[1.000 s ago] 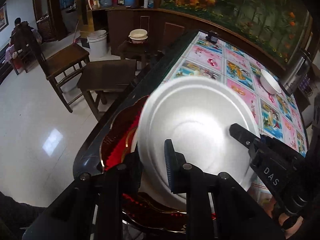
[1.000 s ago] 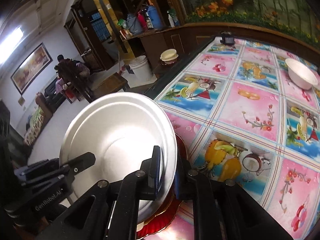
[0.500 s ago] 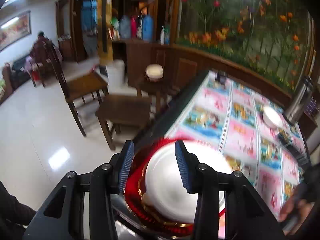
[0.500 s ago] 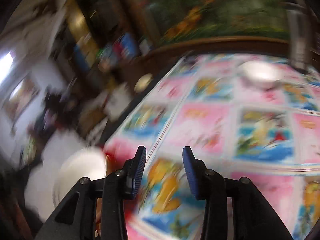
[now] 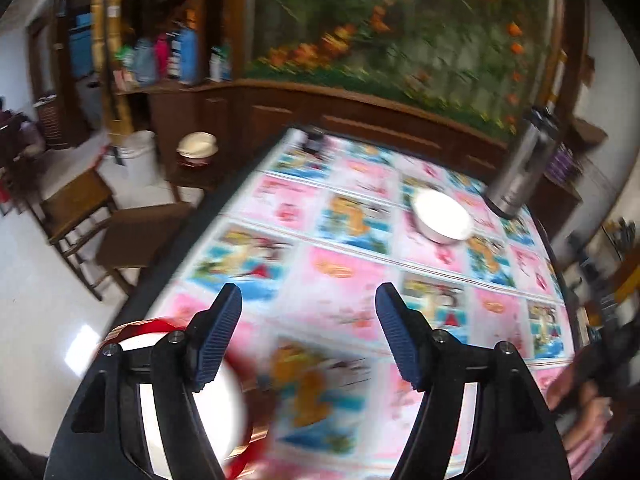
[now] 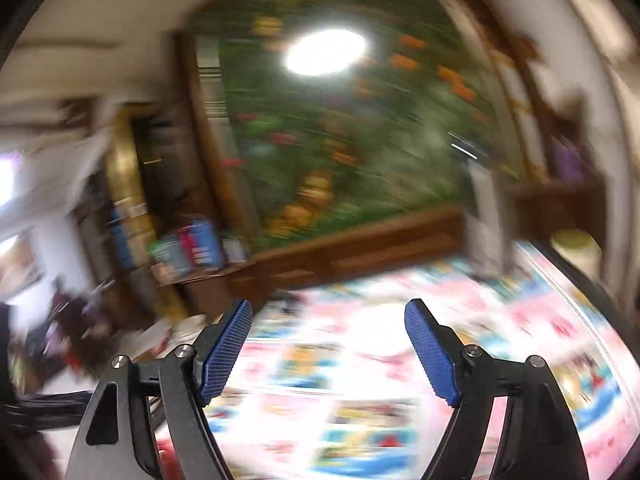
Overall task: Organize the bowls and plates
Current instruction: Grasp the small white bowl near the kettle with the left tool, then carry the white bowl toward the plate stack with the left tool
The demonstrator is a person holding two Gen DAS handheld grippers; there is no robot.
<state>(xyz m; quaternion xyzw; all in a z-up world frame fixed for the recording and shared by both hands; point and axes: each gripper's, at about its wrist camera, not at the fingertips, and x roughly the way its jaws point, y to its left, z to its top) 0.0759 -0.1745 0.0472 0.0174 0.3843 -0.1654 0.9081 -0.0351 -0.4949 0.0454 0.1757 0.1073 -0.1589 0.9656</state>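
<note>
Both grippers, left and right, now spread empty, have released the white plate onto the red plate at the tabletop edge; the far bowl remains.

The counter is covered with a cloth of pink and blue picture squares and has a dark edge along its left side. At its near left corner lies a red, gold-rimmed plate with a white dish on it, both blurred. Far to the right sits a white bowl, and just beyond it, near the far right corner, stands a steel flask.
</note>
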